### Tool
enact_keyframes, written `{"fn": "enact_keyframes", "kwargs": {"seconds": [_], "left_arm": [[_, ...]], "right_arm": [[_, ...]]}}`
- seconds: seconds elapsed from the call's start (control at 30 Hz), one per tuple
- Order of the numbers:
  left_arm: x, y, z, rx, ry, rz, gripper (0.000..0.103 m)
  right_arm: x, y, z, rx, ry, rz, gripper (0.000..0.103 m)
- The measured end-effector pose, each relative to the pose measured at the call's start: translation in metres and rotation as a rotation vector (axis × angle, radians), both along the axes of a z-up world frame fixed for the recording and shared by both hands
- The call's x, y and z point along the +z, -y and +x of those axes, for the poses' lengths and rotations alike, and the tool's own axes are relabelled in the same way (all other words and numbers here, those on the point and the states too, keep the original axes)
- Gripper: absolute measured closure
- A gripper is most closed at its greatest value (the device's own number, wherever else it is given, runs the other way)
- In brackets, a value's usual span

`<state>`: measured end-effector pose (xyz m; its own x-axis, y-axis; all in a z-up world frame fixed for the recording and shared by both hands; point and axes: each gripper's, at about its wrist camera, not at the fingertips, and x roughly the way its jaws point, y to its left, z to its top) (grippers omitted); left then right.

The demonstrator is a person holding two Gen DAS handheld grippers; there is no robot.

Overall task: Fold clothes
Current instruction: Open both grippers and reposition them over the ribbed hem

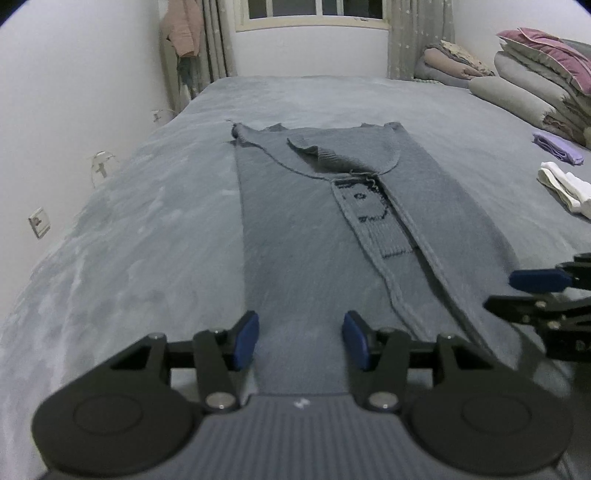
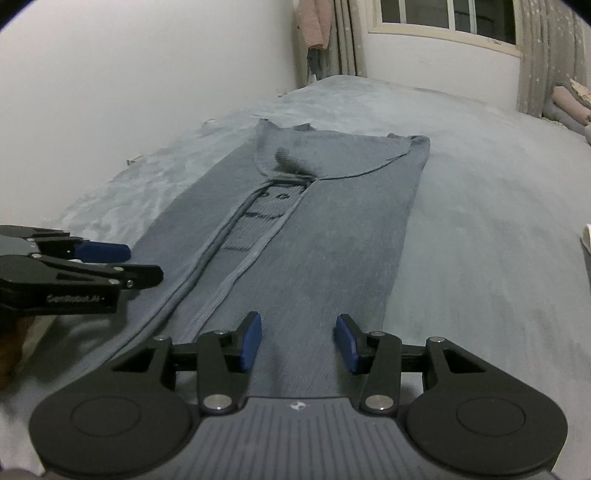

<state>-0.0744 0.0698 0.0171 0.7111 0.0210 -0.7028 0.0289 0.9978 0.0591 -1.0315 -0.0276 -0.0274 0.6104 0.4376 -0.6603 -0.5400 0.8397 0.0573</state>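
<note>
Both sides already folded inward, a grey knitted sweater (image 1: 314, 221) is lying lengthwise on the grey bed (image 1: 129, 240), stretching toward twelve o'clock. The left gripper (image 1: 300, 341) and right gripper (image 2: 298, 341) are hovering wide open and empty over its near hem; lengthwise folding is seemingly remaining.

Grey bed (image 1: 147, 229) under a window (image 1: 314, 9). Stacked pillows (image 1: 535, 81) and folded blankets (image 1: 450, 62) at right; pink jacket (image 1: 183, 31) hanging by curtains (image 1: 218, 40).
</note>
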Motion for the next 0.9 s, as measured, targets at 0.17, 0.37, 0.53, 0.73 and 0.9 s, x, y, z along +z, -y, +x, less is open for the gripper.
{"fn": "enact_keyframes", "kwargs": {"seconds": [0.17,0.37,0.53,0.73,0.9], "left_arm": [[0.001,-0.006,-0.029,0.006,0.004,-0.031,0.054],[0.002,-0.006,-0.070,-0.006,0.033,-0.029,0.054],[0.005,-0.010,-0.094,-0.009,0.041,-0.039,0.054],[0.006,-0.010,-0.118,-0.012,0.046,-0.031,0.053],[0.009,-0.011,-0.135,-0.016,0.041,-0.030,0.053]], "right_arm": [[0.002,0.005,-0.033,0.012,0.010,-0.001,0.059],[-0.001,0.010,-0.073,-0.010,0.038,-0.001,0.059],[-0.002,0.019,-0.099,-0.032,0.049,0.022,0.059],[-0.003,0.028,-0.125,-0.056,0.059,0.041,0.059],[-0.004,0.035,-0.144,-0.068,0.055,0.025,0.059]]}}
